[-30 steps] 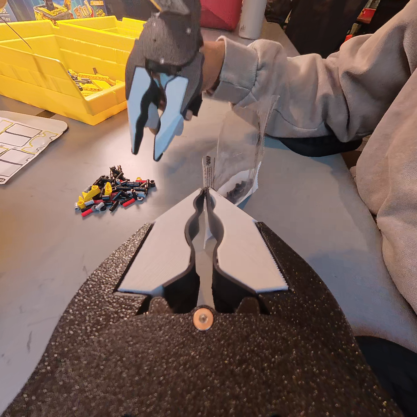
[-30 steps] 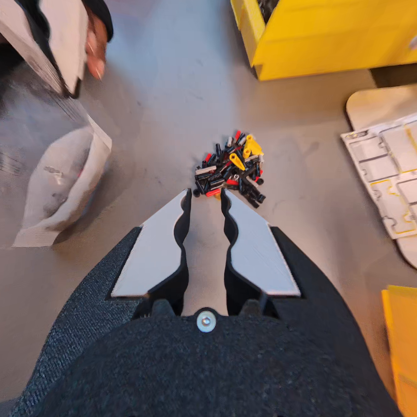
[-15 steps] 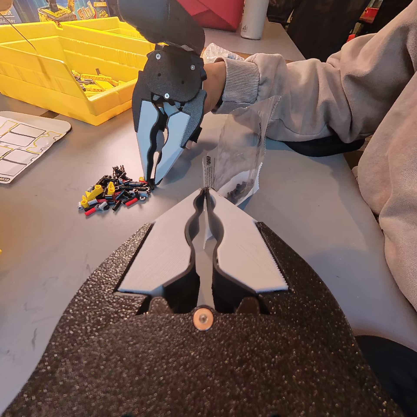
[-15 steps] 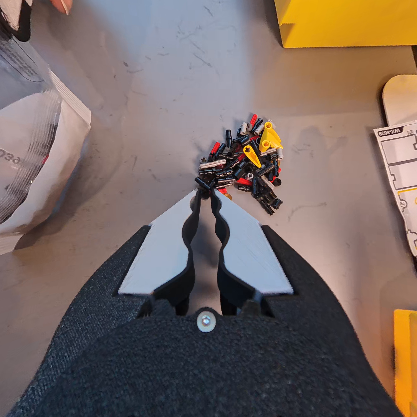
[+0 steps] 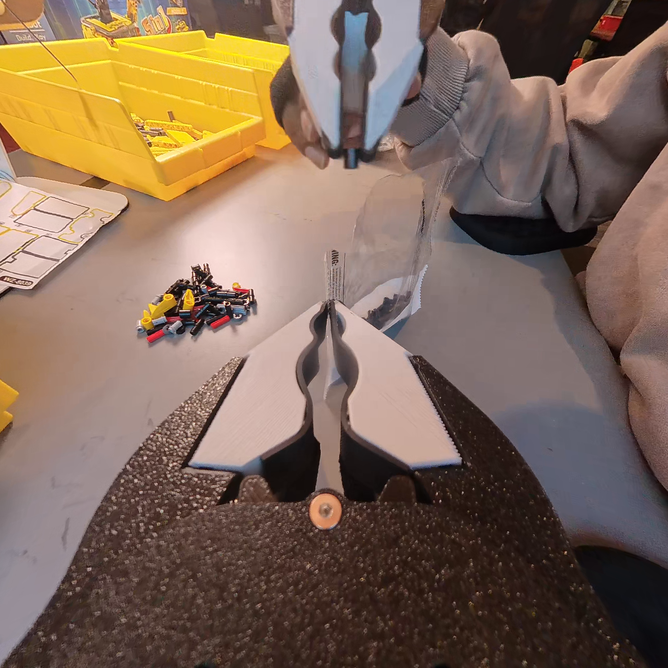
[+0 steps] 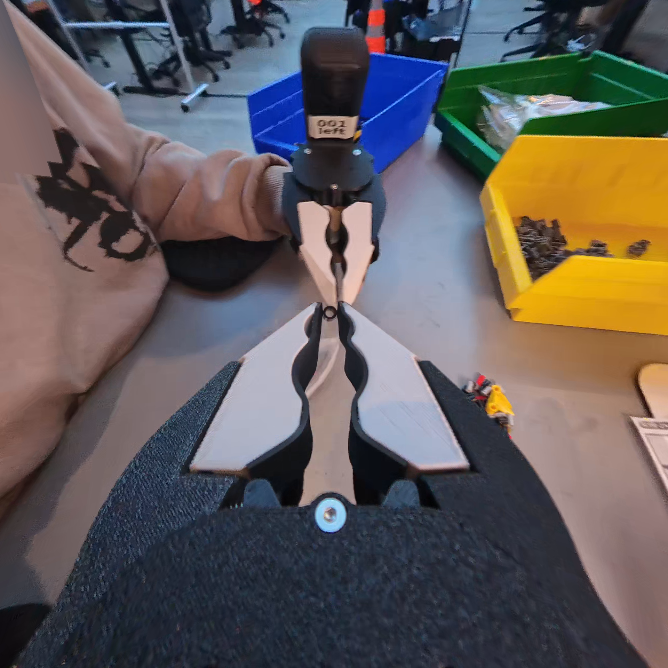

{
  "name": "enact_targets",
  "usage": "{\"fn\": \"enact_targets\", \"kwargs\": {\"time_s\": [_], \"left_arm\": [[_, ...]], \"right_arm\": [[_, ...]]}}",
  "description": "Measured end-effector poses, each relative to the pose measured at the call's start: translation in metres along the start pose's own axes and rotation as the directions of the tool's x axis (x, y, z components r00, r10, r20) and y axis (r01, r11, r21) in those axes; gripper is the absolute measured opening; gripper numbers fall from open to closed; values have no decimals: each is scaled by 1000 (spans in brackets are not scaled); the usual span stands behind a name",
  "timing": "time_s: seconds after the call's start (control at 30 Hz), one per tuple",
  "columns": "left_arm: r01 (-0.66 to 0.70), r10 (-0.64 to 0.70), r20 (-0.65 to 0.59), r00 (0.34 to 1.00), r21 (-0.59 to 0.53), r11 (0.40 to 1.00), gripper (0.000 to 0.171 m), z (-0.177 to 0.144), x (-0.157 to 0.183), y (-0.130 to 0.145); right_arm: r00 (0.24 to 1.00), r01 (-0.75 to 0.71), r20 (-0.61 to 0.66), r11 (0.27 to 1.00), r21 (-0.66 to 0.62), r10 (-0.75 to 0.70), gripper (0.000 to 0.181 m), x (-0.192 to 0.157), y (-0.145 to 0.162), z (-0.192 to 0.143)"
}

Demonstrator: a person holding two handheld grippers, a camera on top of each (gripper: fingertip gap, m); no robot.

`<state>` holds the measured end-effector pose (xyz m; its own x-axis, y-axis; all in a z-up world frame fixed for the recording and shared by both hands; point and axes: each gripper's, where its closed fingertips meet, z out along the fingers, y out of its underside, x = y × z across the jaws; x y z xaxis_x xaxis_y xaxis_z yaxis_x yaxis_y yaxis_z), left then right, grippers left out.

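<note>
A printed sheet (image 5: 39,231) lies at the left of the grey counter (image 5: 108,379), near a pile of small pieces (image 5: 197,303). The left gripper (image 5: 329,306) has its jaws clamped on a clear bag (image 5: 390,260) bearing print. The right gripper (image 5: 350,153) pinches a small black peg (image 6: 329,312) above the bag.

A: Heap of small plastic building pins (image 5: 197,303) on the grey counter (image 5: 90,379), left of the clear plastic bag (image 5: 388,274).

B: Yellow plastic bins (image 5: 119,108) behind the heap; printed paper sheet (image 5: 43,231) at far left. Blue bin (image 6: 343,108) and green bin (image 6: 553,94) beyond.
</note>
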<state>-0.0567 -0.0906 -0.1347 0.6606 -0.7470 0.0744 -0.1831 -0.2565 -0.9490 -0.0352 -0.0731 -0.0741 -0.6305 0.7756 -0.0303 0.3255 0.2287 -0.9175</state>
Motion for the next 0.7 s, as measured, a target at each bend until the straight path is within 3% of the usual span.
{"fn": "enact_targets", "kwargs": {"time_s": [0.17, 0.27, 0.37, 0.47, 0.7], "left_arm": [[-6, 6, 3, 1000, 0, 1000, 0, 0, 1, -1], [-8, 8, 3, 1000, 4, 1000, 0, -1, 1, -2], [-6, 6, 0, 1000, 1, 1000, 0, 0, 1, -1], [-5, 5, -3, 1000, -2, 1000, 0, 0, 1, 0], [-6, 6, -1, 1000, 1, 1000, 0, -1, 0, -1]], "right_arm": [[998, -21, 66, 999, -28, 23, 18, -9, 10, 10], [995, -90, -48, 996, 5, 90, 18, 22, 17, -2], [966, -103, -253, 973, -206, 48, 17, 64, 77, -9], [955, -108, -298, 933, -343, 1, 17, 78, 122, 0], [954, -68, -293, 902, -426, -66, 10, 80, 137, 17]]}}
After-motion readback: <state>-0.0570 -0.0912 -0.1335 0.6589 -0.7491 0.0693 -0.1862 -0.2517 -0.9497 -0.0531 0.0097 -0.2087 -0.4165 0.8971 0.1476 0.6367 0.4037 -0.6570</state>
